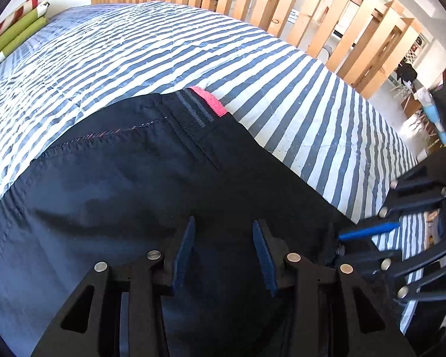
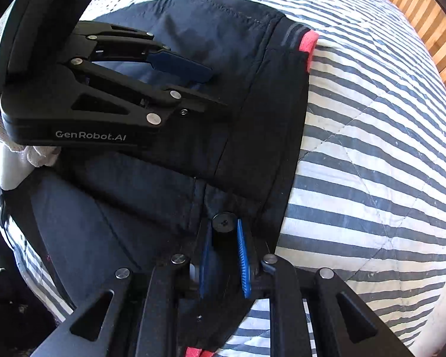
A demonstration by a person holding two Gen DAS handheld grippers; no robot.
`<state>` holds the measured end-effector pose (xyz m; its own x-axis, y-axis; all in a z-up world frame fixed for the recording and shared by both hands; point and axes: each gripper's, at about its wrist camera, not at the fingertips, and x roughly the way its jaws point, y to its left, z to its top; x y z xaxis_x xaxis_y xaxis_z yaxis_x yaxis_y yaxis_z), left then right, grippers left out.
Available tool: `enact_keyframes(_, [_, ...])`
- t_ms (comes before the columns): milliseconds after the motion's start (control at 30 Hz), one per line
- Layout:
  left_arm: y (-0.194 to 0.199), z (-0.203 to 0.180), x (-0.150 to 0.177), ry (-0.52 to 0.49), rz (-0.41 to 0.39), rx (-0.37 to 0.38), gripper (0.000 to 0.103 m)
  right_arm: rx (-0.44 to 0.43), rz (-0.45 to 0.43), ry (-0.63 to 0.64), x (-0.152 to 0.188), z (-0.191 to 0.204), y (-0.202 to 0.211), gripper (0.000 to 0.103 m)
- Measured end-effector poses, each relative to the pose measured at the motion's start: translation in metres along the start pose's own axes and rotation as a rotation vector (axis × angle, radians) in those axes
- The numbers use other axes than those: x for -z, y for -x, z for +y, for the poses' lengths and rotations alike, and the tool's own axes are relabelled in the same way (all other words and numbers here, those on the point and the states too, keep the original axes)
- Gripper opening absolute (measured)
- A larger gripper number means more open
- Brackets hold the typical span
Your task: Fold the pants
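- Two grippers I'm working over dark pants (image 1: 128, 184) spread on the striped quilt (image 1: 169, 56), filling centre frame.
- My left gripper (image 1: 223, 232) hangs above the fabric, jaws apart, nothing between.
- My right gripper (image 2: 224, 238) has jaws clamped on the pants' edge, lower centre.
- The pink waistband tab (image 2: 308, 41) sits upper right.

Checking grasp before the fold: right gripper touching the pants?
Touching. The right wrist view shows the right gripper nearly shut, blue pads pinching a fold of the dark pants.
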<state>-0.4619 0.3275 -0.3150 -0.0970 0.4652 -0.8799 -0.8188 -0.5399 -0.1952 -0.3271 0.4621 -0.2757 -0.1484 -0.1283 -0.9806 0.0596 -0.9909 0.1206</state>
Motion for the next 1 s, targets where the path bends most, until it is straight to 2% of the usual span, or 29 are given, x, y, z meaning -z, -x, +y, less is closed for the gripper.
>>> enact_keyframes(133, [0.001,0.0,0.001,-0.003,-0.001,0.002,0.044,0.009,-0.121,-0.02,0.005,-0.001,0.017,0.018])
enact_keyframes(200, [0.001,0.0,0.001,-0.002,-0.003,0.003,0.044,0.012,-0.148,-0.007,0.006,0.001,0.02,0.018])
enact_keyframes(433, [-0.001,-0.001,0.001,-0.016,-0.005,-0.006,0.044,-0.052,-0.148,-0.07,-0.003,-0.009,-0.002,0.016])
enact_keyframes(800, [-0.001,-0.002,0.001,-0.027,-0.008,-0.014,0.044,0.055,-0.073,0.116,0.01,0.024,-0.004,0.017])
enact_keyframes(900, [-0.001,-0.002,0.001,-0.028,-0.008,-0.015,0.044,0.064,-0.094,0.099,0.011,0.023,0.0,0.018])
enact_keyframes(1000, [-0.001,-0.003,0.002,-0.034,-0.009,-0.02,0.044,0.064,-0.115,0.049,0.013,0.016,0.002,0.027])
